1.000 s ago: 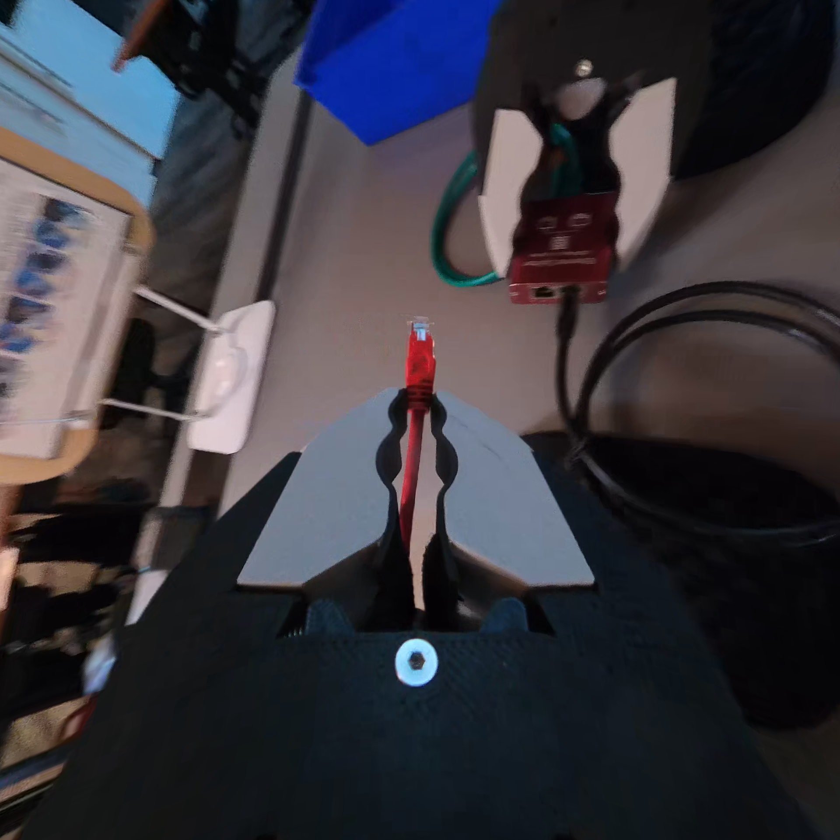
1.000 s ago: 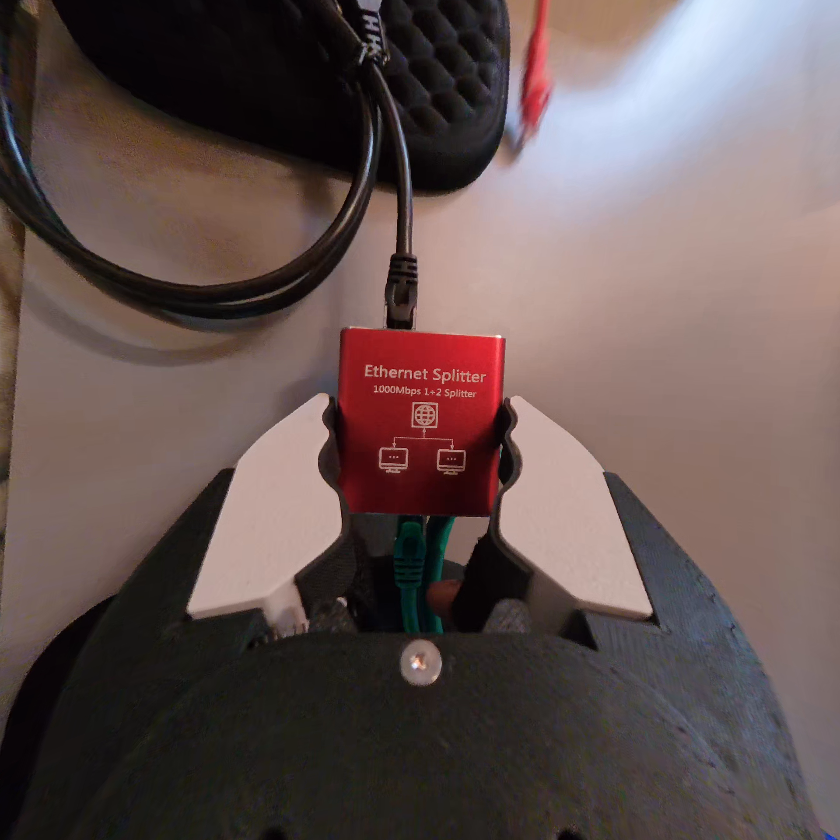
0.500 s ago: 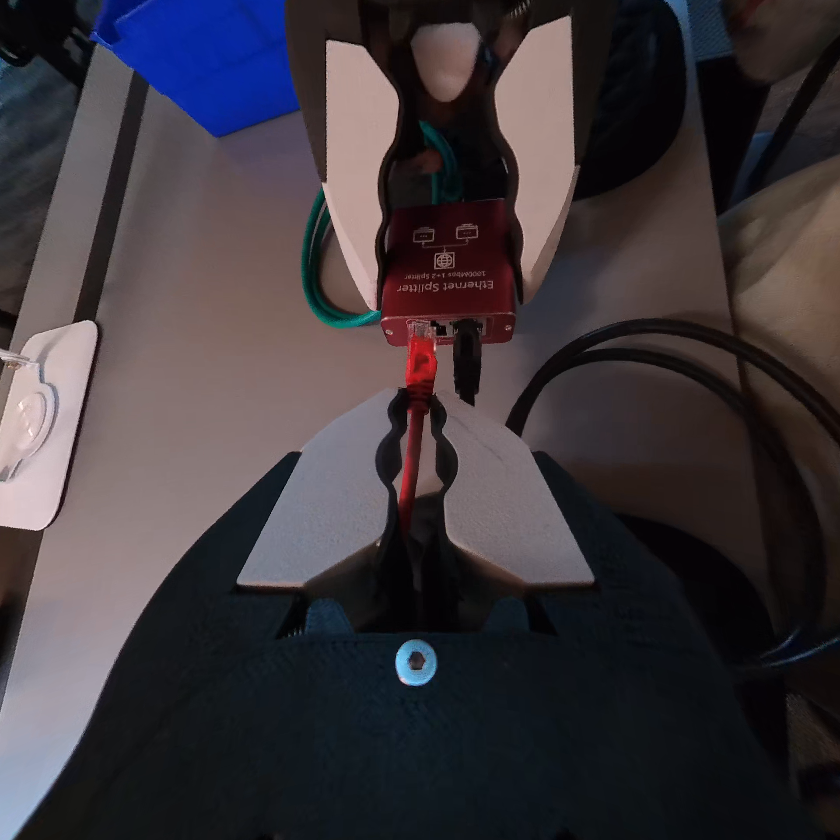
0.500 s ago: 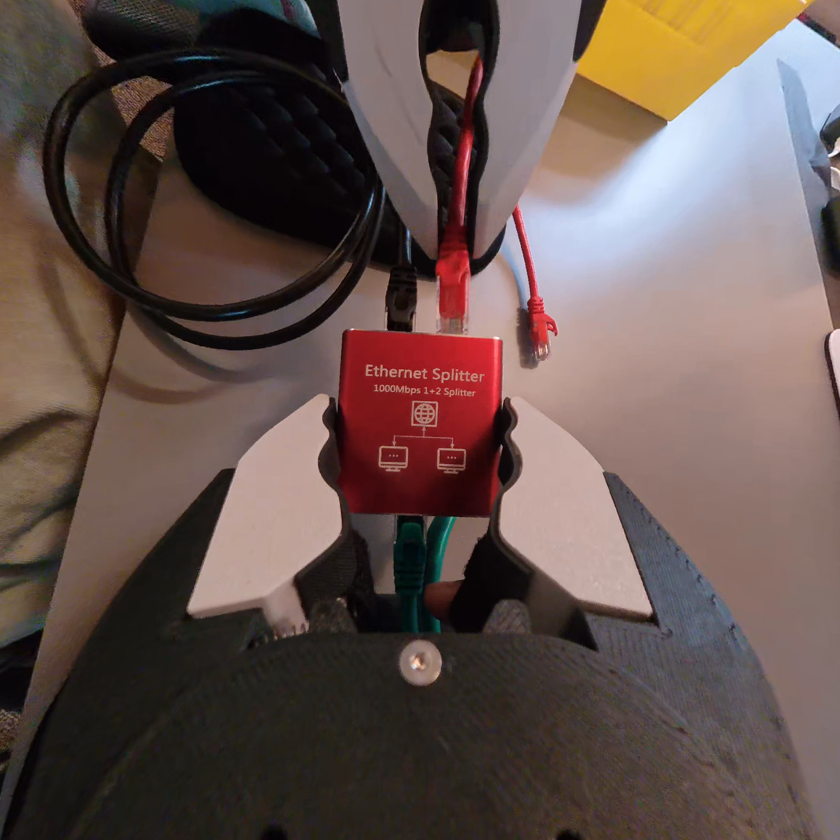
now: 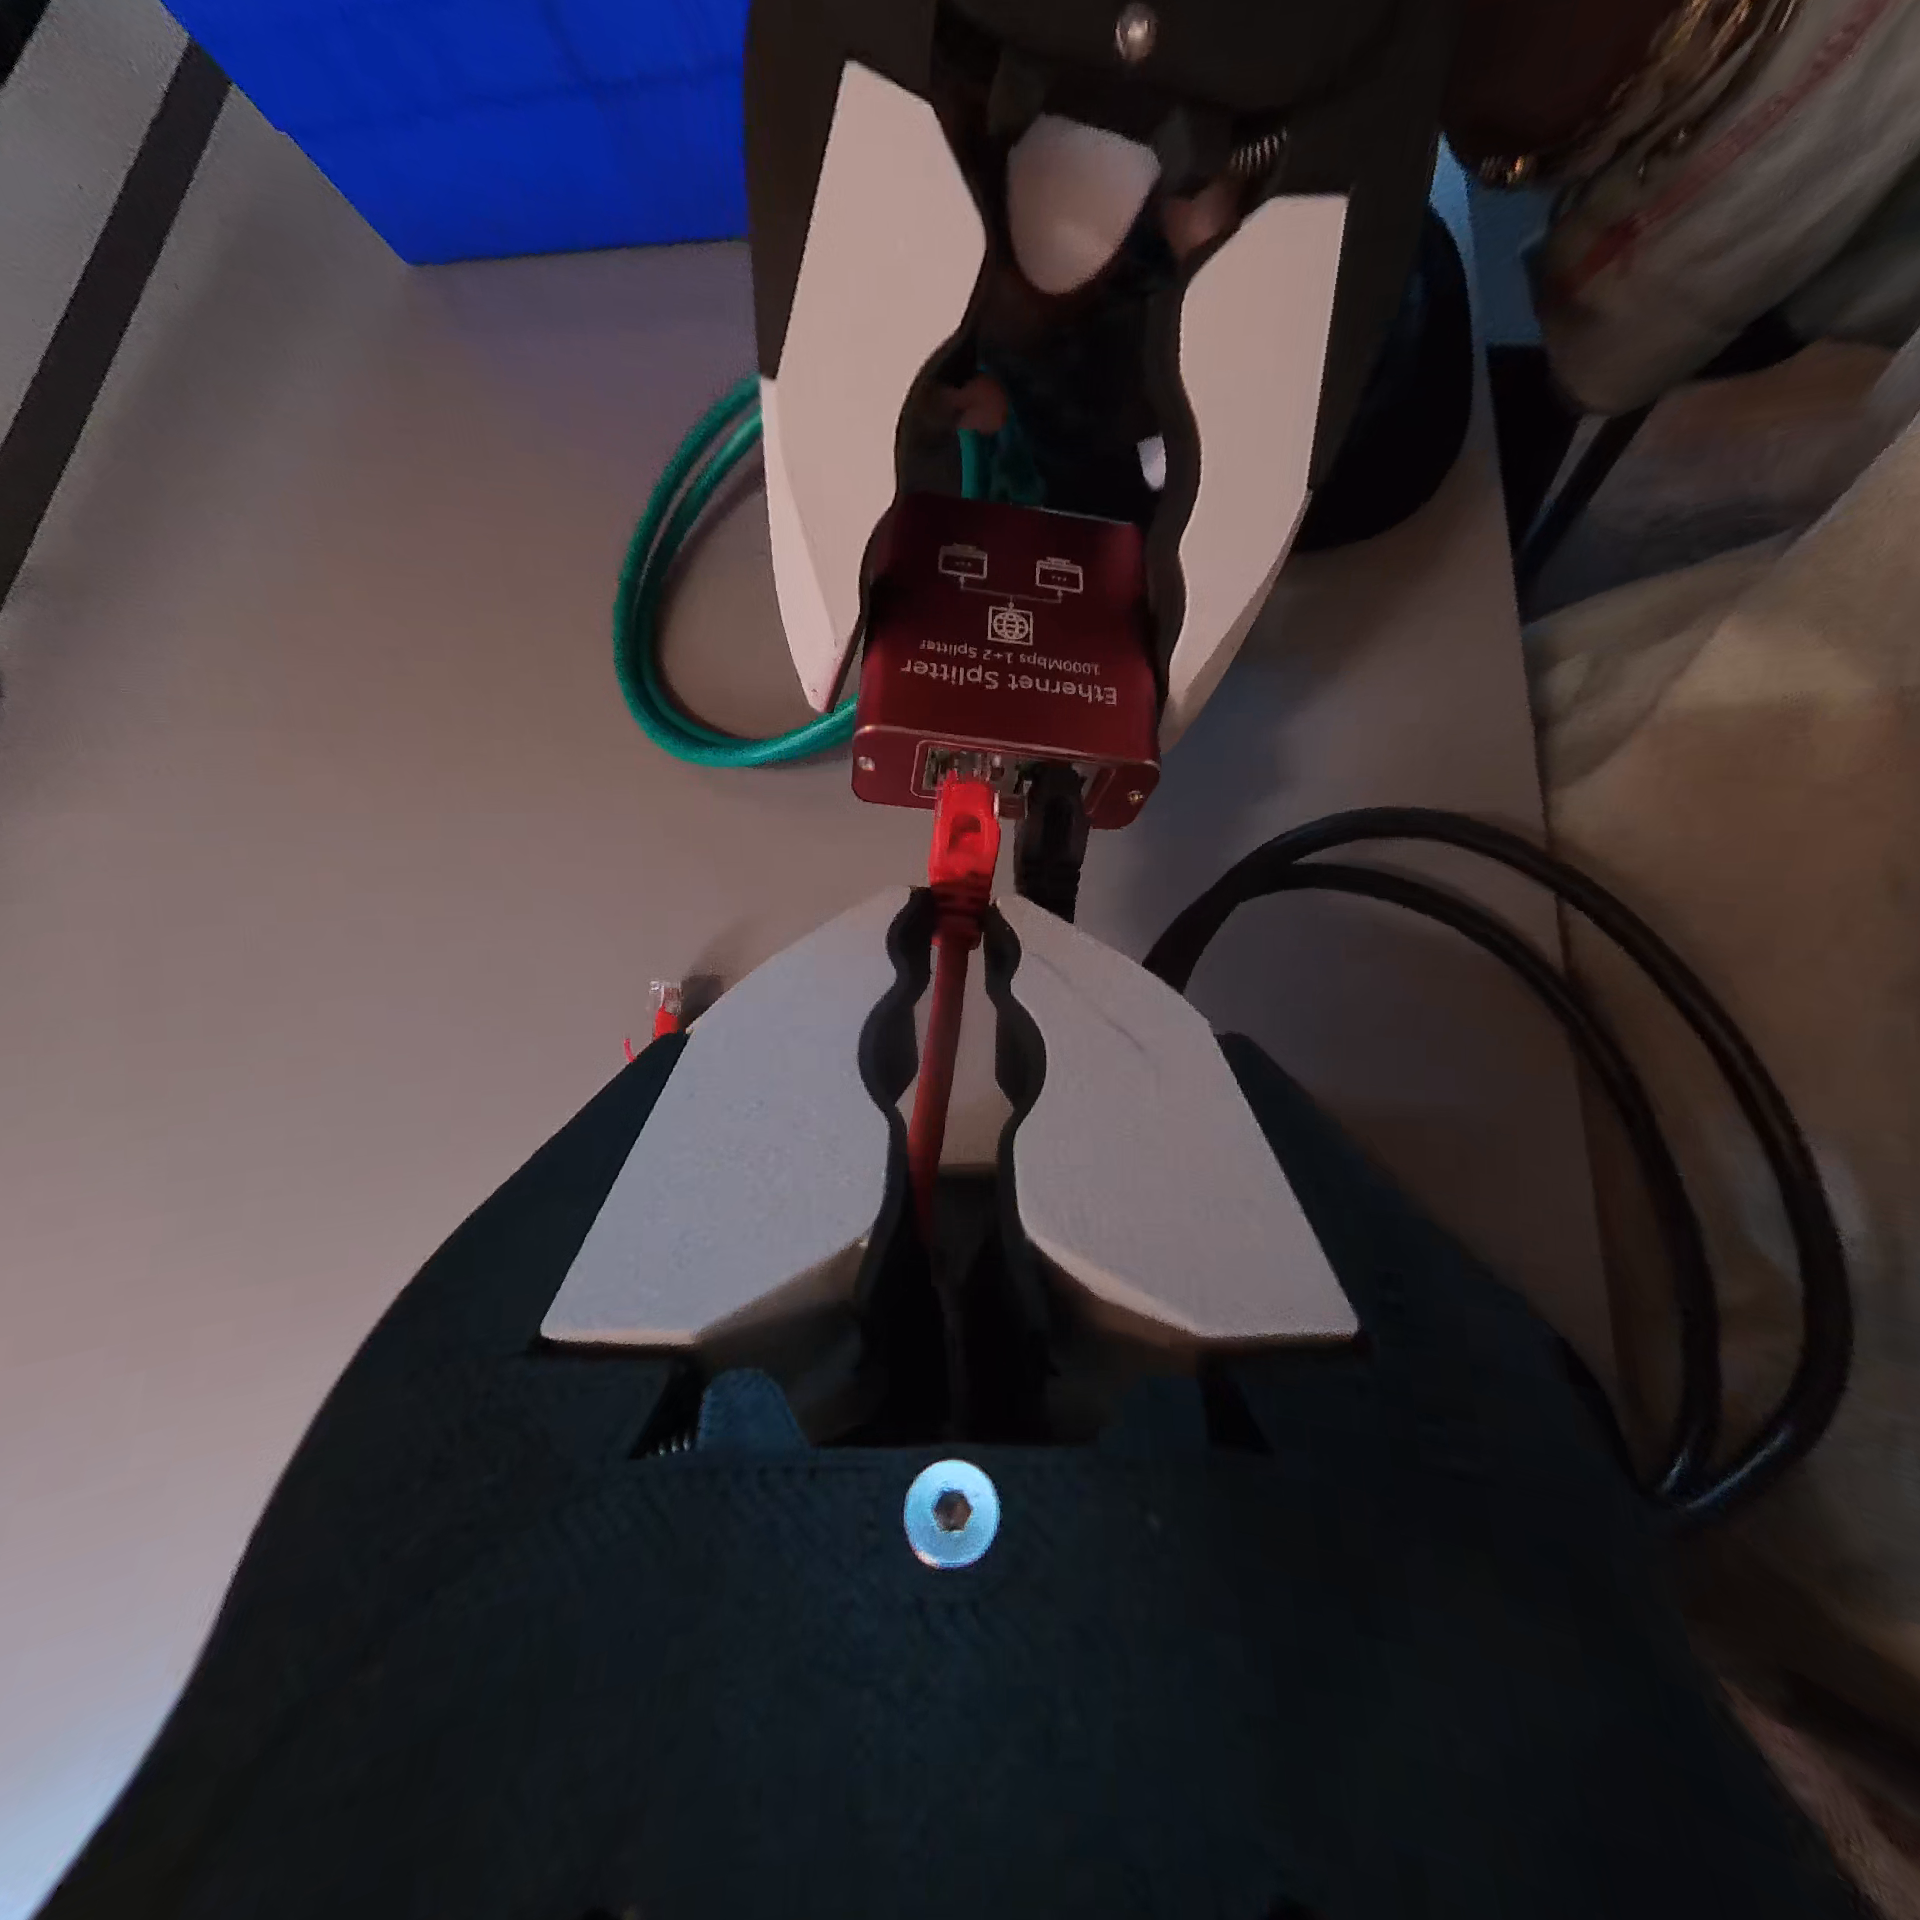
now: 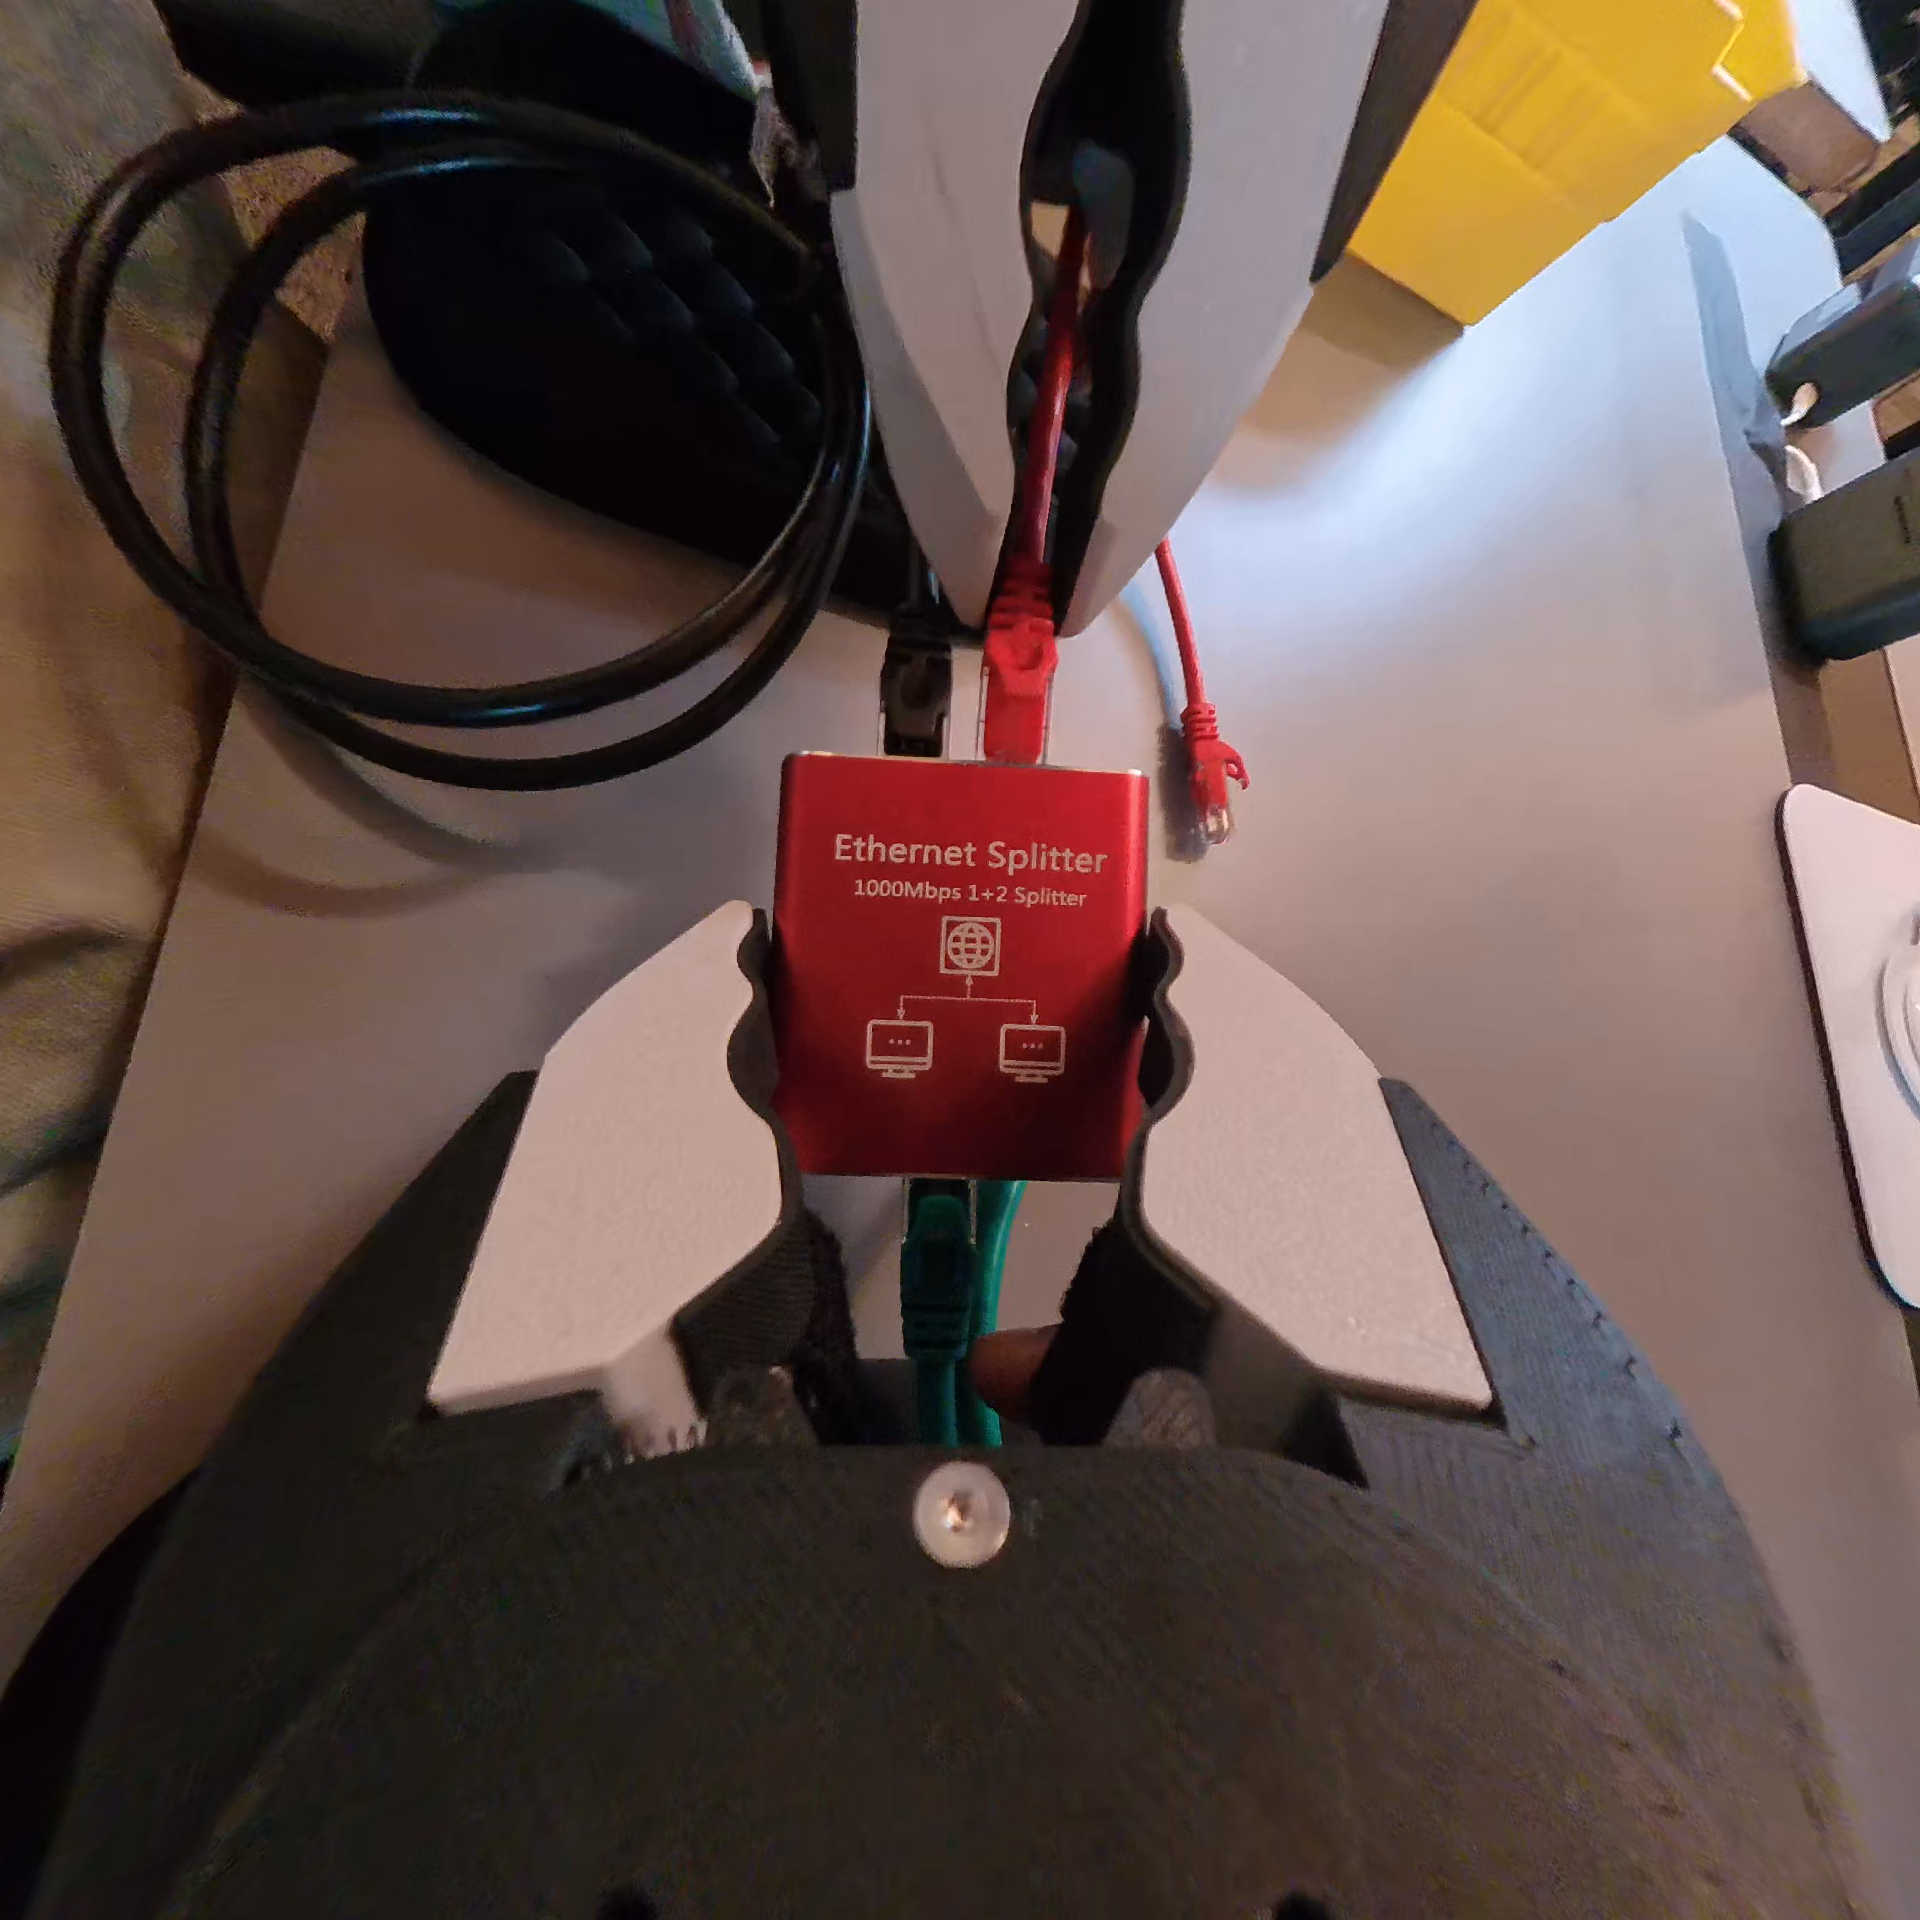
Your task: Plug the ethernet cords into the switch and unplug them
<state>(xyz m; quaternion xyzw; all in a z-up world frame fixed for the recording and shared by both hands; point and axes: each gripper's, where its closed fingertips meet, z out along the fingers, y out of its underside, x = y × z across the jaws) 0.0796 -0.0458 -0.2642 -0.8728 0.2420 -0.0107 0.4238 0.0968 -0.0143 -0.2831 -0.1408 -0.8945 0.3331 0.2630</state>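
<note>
My right gripper (image 6: 961, 935) is shut on a small red metal switch box (image 6: 961, 977), holding it by its sides; it also shows in the left wrist view (image 5: 1008, 655). My left gripper (image 5: 954, 914) is shut on a red ethernet cord (image 5: 940, 1049) just behind its plug (image 5: 964, 836). The plug's tip sits in the left port of the box's front face, next to a black plug (image 5: 1051, 842) in the other port. In the right wrist view the red plug (image 6: 1018, 675) and black plug (image 6: 914, 691) enter the far face. A green cord (image 6: 940, 1288) is plugged into the near face.
The red cord's other plug (image 6: 1210, 769) lies loose on the grey table (image 6: 1455, 727). A coiled black cable (image 6: 447, 665) and a black padded case (image 6: 582, 343) lie to the left. A yellow bin (image 6: 1538, 135), a blue bin (image 5: 468, 114), and a white pad (image 6: 1860, 1039) are around. One gripper's finger ends stand about 5 cm off the other's.
My left gripper swung towards the switch box and pushed the red plug from free in the air to the port mouth, then into the port. The right gripper kept its hold on the box.
</note>
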